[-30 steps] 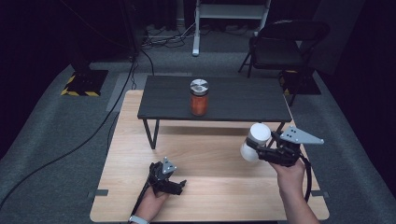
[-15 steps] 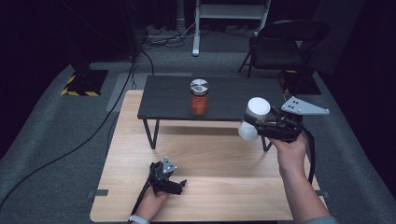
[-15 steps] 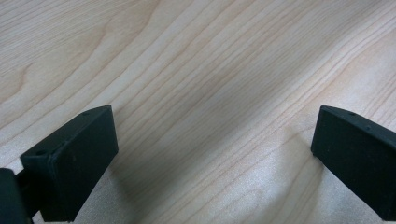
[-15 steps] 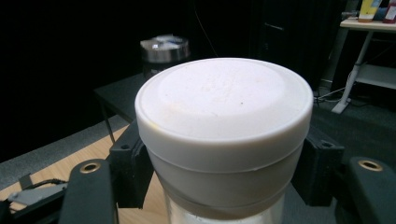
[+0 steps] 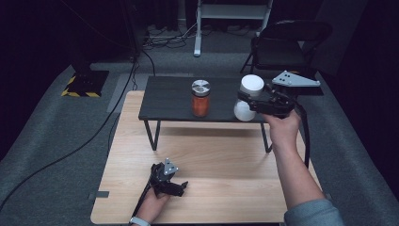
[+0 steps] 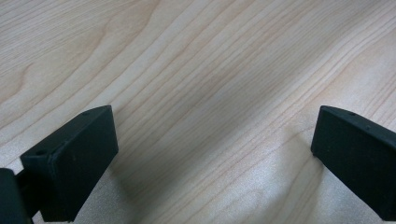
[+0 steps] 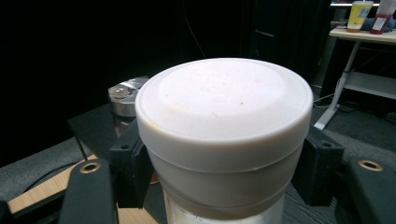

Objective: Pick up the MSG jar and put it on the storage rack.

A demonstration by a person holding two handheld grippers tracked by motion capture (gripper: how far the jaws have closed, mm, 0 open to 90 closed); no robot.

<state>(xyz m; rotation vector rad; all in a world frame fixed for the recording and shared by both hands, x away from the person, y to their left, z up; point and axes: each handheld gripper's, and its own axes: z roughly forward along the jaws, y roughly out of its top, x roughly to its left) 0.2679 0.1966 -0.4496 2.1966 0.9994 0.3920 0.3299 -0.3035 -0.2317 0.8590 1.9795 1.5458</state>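
Right tongs [image 5: 249,101] pinch white jar [image 5: 248,96] below lid, upright, above dark shelf's [image 5: 169,96] right end, beside orange jar [image 5: 200,98], likely for setting down. Left tongs [image 5: 181,186] spread, idle on wooden surface [image 5: 226,165].

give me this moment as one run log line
right claw: shut on white jar, held by black shelf | left claw: open, on wooden table

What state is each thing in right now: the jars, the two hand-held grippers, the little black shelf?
White jar: lid on, upright, held in the air at the shelf's right end.
Orange jar: metal lid on, upright on the shelf.
Right hand-held gripper: shut on the white jar.
Left hand-held gripper: open, holding nothing, low over the wooden table.
Black shelf: standing on the table.
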